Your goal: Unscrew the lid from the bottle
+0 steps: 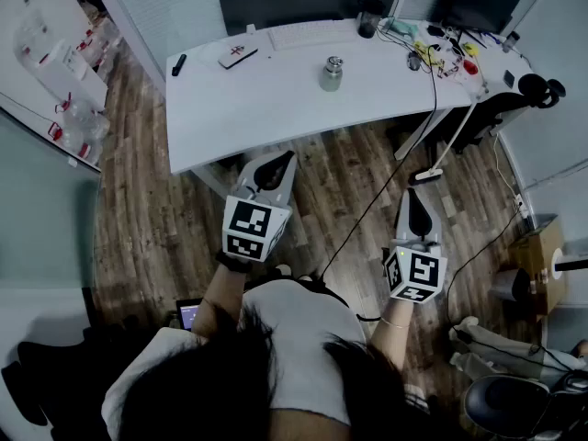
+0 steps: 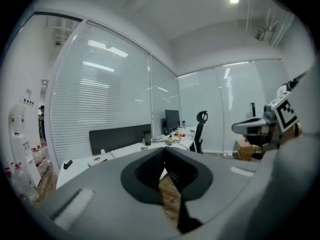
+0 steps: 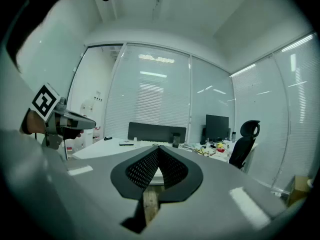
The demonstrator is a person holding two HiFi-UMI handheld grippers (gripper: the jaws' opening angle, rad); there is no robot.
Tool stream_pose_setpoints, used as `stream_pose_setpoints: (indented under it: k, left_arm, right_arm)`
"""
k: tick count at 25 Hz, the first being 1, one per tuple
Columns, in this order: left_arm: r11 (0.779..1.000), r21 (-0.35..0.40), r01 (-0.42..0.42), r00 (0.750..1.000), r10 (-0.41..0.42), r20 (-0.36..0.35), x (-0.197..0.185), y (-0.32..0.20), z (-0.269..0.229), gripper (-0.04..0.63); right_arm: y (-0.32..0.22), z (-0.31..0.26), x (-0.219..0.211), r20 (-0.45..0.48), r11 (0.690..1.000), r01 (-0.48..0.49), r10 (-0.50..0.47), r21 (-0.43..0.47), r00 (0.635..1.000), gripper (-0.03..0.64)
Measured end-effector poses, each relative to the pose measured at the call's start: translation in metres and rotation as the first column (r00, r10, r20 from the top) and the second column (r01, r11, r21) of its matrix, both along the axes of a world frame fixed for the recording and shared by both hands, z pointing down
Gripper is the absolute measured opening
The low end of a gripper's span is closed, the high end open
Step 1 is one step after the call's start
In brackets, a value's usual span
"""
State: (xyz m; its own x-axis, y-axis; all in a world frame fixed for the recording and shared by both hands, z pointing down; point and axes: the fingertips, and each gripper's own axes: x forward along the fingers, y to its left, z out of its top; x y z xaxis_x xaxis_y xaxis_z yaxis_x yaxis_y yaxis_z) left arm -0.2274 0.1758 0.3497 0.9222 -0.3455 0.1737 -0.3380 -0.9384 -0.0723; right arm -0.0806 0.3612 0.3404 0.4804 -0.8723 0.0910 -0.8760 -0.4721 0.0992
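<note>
The person stands at 6 o'clock in the head view, both forearms reaching forward over the wood floor [image 1: 184,219]. The left gripper [image 1: 278,163] is at about 11 o'clock from the body and tips slightly downward. The right gripper [image 1: 414,197] is at about 1 o'clock and is held level. Each carries a cube with black-and-white square markers. In each gripper's own view the ribbed dark pads are pressed together with nothing between them, both left [image 2: 164,153] and right [image 3: 158,149].

Both grippers are short of the white table [image 1: 257,99], which runs across from 10 to 2 o'clock. The bottle [image 1: 331,73], metallic with its lid on, stands upright on the table at 12 o'clock, well apart from both grippers. At 10 o'clock from the bottle are a small white box [image 1: 237,56], its red print too small to read, and a black marker [image 1: 178,64]. A keyboard [image 1: 312,33] is at 12 o'clock from the bottle, and a tangle of cables [image 1: 441,55] is at 2 o'clock. Glass walls with blinds close off the room behind.
</note>
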Motion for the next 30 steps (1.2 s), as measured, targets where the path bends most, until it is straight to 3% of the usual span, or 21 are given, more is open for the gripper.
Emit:
stream_pose_setpoints:
  k: [14, 18, 23, 30]
  left_arm:
    - [0.999, -0.027, 0.025, 1.0, -0.025, -0.004, 0.026, 0.002, 0.009, 0.061]
    - [0.999, -0.043, 0.002, 1.0, -0.002, -0.008, 0.041, -0.006, 0.015, 0.061]
    - [0.999, -0.052, -0.005, 1.0, 0.005, -0.014, 0.069, -0.034, 0.026, 0.067]
    - [0.996, -0.079, -0.041, 0.999, 0.041, -0.002, 0.125, -0.096, 0.026, 0.143]
  right_arm:
    - [-0.003, 0.002, 0.03, 0.022, 0.997, 0.067, -0.068, 0.036, 0.997, 0.006]
    - [-0.014, 0.001, 0.04, 0.033, 0.994, 0.092, -0.094, 0.058, 0.995, 0.051]
    - [-0.042, 0.004, 0.065, 0.043, 0.992, 0.103, -0.106, 0.068, 0.993, 0.082]
    - [-0.108, 0.01, 0.112, 0.096, 0.991, 0.12, -0.125, 0.053, 0.988, 0.119]
